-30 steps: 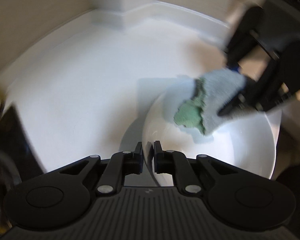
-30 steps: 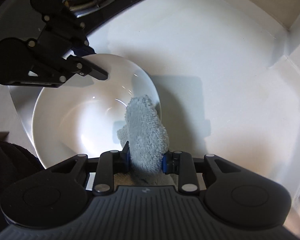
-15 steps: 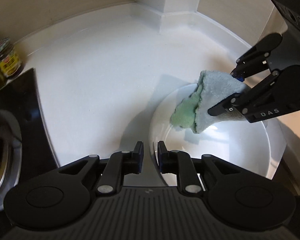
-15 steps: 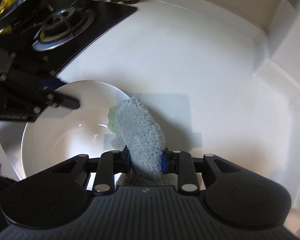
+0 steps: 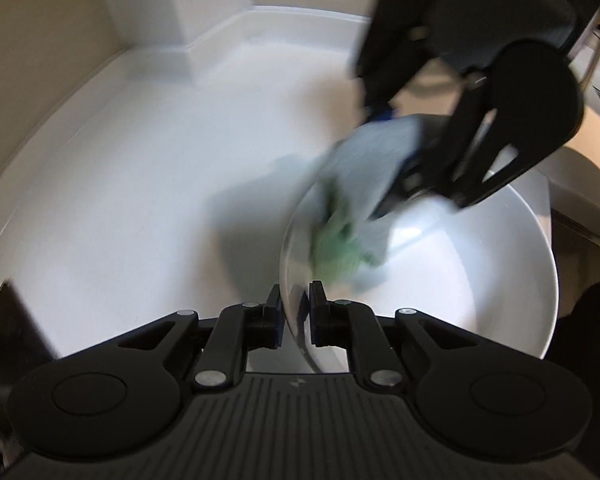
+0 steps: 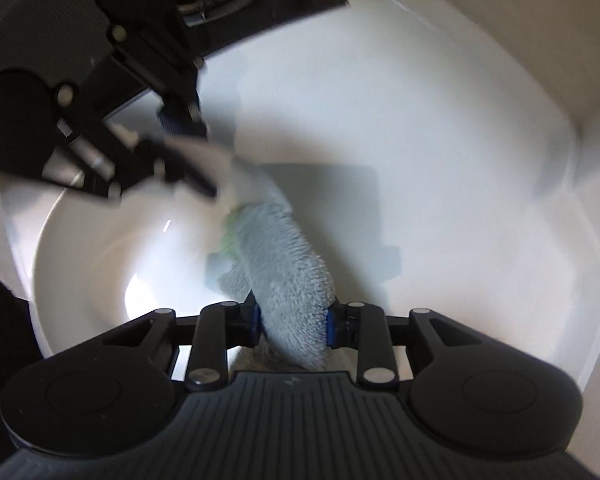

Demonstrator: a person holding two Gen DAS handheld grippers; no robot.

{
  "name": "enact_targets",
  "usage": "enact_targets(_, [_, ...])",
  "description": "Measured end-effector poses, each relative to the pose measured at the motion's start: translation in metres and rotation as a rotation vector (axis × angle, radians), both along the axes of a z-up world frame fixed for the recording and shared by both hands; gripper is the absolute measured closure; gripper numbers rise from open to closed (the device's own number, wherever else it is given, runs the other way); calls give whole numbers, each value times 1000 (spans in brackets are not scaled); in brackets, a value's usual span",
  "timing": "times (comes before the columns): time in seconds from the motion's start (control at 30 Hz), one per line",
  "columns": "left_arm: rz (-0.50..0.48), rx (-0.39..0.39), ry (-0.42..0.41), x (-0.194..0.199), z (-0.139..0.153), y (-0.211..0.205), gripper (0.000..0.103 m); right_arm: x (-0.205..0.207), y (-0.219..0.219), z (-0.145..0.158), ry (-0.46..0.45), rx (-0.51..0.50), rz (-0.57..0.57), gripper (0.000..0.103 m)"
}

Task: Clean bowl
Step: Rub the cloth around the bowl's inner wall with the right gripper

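Here | left hand-held gripper (image 5: 294,312) closing on bowl (image 5: 480,280) rim | right hand-held gripper (image 6: 291,322) steeply down, loosening (cloth (image 6: 288,272) between)

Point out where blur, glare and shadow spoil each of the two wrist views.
Left wrist view: the cloth and right gripper smear with motion blur; the bowl stays fairly sharp. Right wrist view: the left gripper is smeared, glare whitens the bowl's floor, and a blocky shadow lies on the countertop.

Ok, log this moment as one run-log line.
left tongs: closing on bowl rim | right tongs: cloth between, opening | cloth: inside bowl
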State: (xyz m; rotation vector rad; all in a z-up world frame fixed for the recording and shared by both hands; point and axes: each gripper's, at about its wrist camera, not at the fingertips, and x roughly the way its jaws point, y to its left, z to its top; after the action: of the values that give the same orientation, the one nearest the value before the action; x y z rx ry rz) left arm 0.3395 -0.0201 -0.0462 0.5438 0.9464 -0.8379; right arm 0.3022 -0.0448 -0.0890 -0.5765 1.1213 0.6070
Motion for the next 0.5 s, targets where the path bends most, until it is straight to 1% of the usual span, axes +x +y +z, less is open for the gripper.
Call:
enact_targets(0.07, [98, -28, 9, 3, 1, 7, 89, 2, 1, 1, -7, 6, -15, 77])
enact_targets(0.1, [152, -43, 11, 2, 1, 11, 84, 3, -1, 2, -4, 26, -41, 78])
enact_targets(0.2, [309, -78, 28, -10, 4, 26, 82, 4, -10, 2, 10, 90, -143, 79])
enact_targets(0.27, [352, -104, 31, -15, 4, 31, 82, 0, -17, 1, 10, 127, -218, 79])
enact_targets(0.3, [358, -113, 25, -17, 3, 33, 83, -3, -20, 1, 12, 136, -239, 79])
enact_targets(0.37, [329, -113, 24, -15, 1, 32, 89, -11, -21, 1, 23, 137, -249, 80])
enact_targets(0.4, [308, -110, 27, -12, 0, 30, 95, -15, -20, 2, 37, 132, -240, 80])
enact_targets(0.47, [246, -87, 29, -5, 1, 24, 95, -19, -20, 2, 86, 114, -189, 80])
enact_targets(0.5, [184, -61, 13, -2, -1, 17, 95, -18, -20, 2, 118, 104, -149, 80])
